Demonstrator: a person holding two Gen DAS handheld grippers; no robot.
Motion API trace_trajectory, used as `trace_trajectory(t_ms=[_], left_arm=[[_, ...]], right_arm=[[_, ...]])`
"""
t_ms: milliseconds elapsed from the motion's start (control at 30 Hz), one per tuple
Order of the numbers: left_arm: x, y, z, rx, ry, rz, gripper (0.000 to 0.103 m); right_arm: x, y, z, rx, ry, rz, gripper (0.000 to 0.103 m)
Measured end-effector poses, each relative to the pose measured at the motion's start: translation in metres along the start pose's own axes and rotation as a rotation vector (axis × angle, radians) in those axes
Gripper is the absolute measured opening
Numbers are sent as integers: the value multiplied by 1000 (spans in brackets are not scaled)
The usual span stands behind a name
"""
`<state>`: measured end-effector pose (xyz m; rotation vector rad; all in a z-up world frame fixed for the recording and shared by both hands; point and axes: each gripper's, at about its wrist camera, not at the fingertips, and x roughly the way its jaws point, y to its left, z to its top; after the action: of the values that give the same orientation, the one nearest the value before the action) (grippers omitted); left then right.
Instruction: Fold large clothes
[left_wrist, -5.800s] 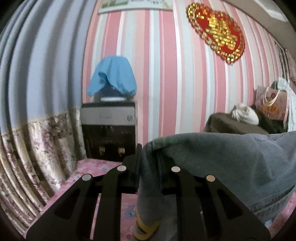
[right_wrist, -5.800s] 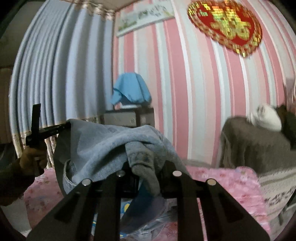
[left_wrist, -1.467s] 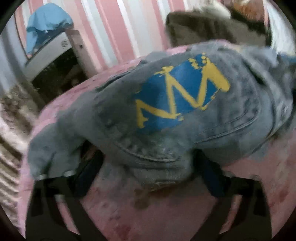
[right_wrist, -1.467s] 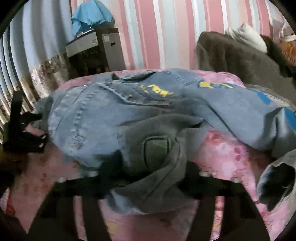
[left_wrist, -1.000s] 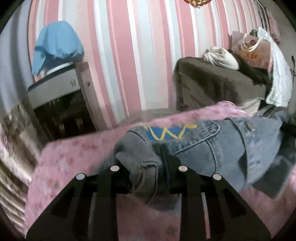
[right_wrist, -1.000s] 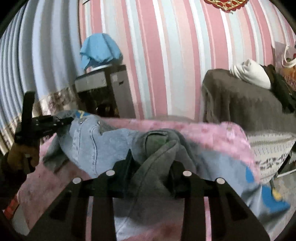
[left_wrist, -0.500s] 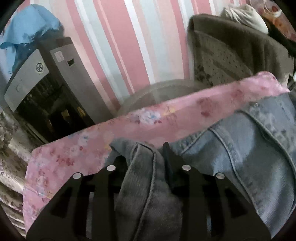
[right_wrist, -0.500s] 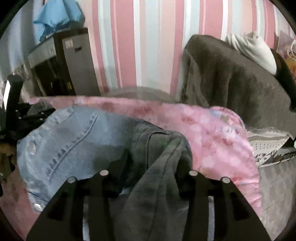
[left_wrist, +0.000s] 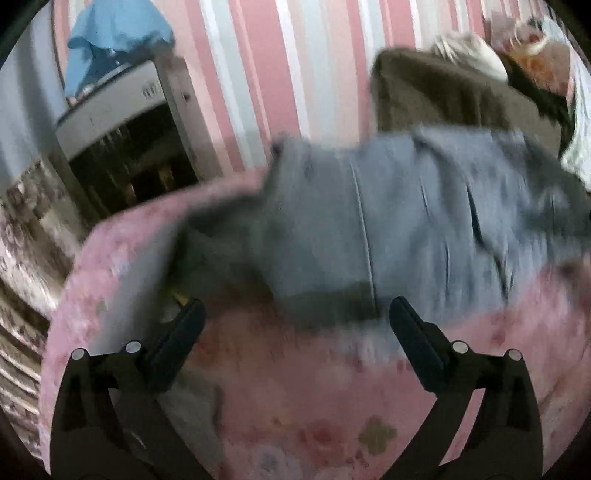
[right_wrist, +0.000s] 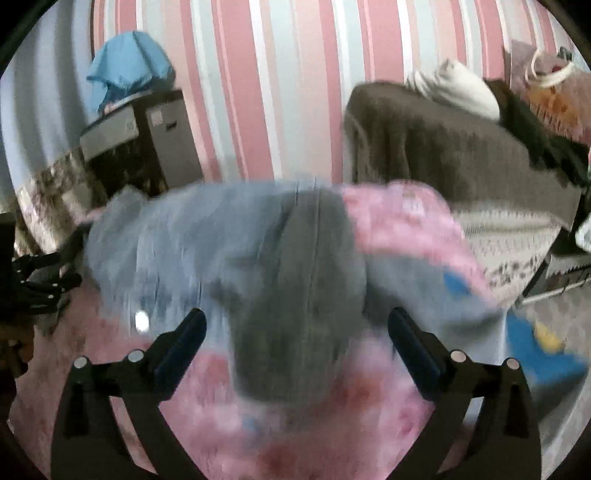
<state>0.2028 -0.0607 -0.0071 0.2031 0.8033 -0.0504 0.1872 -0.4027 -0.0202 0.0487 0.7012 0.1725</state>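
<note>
Your left gripper (left_wrist: 297, 325) fingers opening wide, clear of the denim jacket (left_wrist: 406, 221), your right gripper (right_wrist: 297, 332) fingers opening wide, grey fold (right_wrist: 295, 295) lying loose between them

Home: striped wallpaper (right_wrist: 258, 92), floral bedspread (left_wrist: 332, 406)

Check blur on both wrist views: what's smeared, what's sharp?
Left wrist: denim jacket and pink floral cover motion-smeared; left tongs, jaws opening, stay crisp. Right wrist: jacket equally smeared, right tongs, also opening, sharp; striped wall only mildly soft, bowed by fisheye.
</note>
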Motion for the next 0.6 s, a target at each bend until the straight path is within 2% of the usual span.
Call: trace_trajectory(t_ms=[100, 133, 167, 233, 267, 333, 367, 400, 433, 600], left_arm=[[28, -15, -6, 3, 51, -15, 94], [41, -21, -2, 1, 77, -5, 93], [48, -22, 1, -12, 80, -20, 93], [60, -24, 9, -18, 83, -12, 92], [63, -24, 12, -26, 86, -33, 84], [63, -21, 17, -55, 92, -88, 63], [60, -20, 18, -57, 85, -100, 37], [55, -19, 19, -59, 80, -129, 18], [43, -16, 19, -65, 63, -144, 13], [-40, -4, 0, -34, -50, -201, 13]], right_arm=[[18, -2, -12, 20, 39, -6, 98], [25, -3, -13, 24, 41, -7, 94], [33, -4, -15, 33, 46, -9, 71], [44, -8, -17, 57, 64, 3, 34], [48, -9, -17, 70, 65, 18, 26], [46, -4, -14, 55, 58, 34, 18], [42, 0, -13, 44, 52, 41, 14], [35, 4, -11, 30, 43, 53, 13], [26, 8, -10, 19, 28, 62, 11], [-39, 26, -18, -50, -42, 144, 9]])
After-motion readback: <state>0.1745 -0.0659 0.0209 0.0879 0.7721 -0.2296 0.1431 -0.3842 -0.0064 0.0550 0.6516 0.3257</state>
